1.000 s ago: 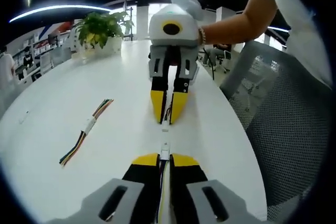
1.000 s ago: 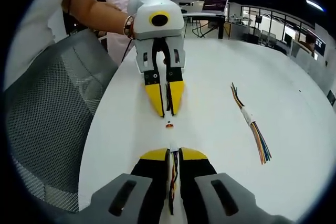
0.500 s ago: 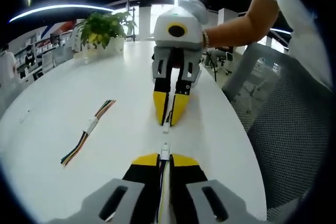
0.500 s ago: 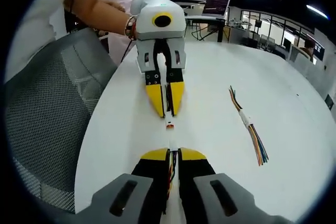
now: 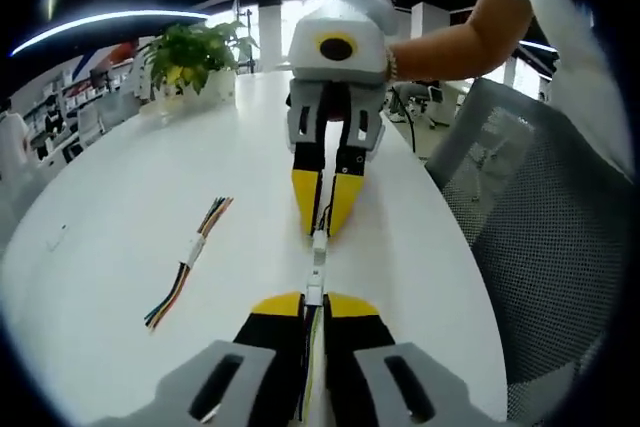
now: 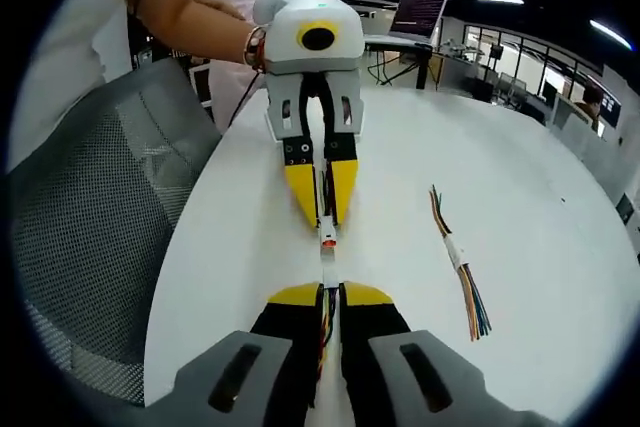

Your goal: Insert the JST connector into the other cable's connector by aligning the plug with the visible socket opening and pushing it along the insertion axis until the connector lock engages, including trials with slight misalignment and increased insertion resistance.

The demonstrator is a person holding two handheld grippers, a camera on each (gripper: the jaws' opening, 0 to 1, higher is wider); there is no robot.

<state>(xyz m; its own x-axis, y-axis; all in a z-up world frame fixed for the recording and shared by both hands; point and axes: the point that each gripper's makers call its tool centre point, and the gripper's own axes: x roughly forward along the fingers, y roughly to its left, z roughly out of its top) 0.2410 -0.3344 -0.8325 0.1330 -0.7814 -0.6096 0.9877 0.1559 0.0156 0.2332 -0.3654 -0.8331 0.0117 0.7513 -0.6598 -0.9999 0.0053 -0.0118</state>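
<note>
I see a wide white table that takes up most of both views, with a grey mesh chair at its right edge in the left gripper view and at its left edge in the right gripper view. A person's forearm reaches in from the far right and holds the right gripper. In the right gripper view another forearm holds the left gripper, and an open laptop sits far back.

A potted plant stands at the far left of the table in the left gripper view. A loose bundle of coloured wires with a white band lies on the table to the left, well apart from the grippers; in the right gripper view it lies to the right.

My two grippers face each other tip to tip along one line. The left gripper's yellow jaws are clamped on its cable, and its white JST connector sticks out just past the tips. The right gripper's jaws are likewise clamped on the other cable, whose connector pokes out toward mine. The two connectors meet in the narrow space between the tips; I cannot tell whether the lock has engaged. In the right gripper view the joint shows a small orange mark.
</note>
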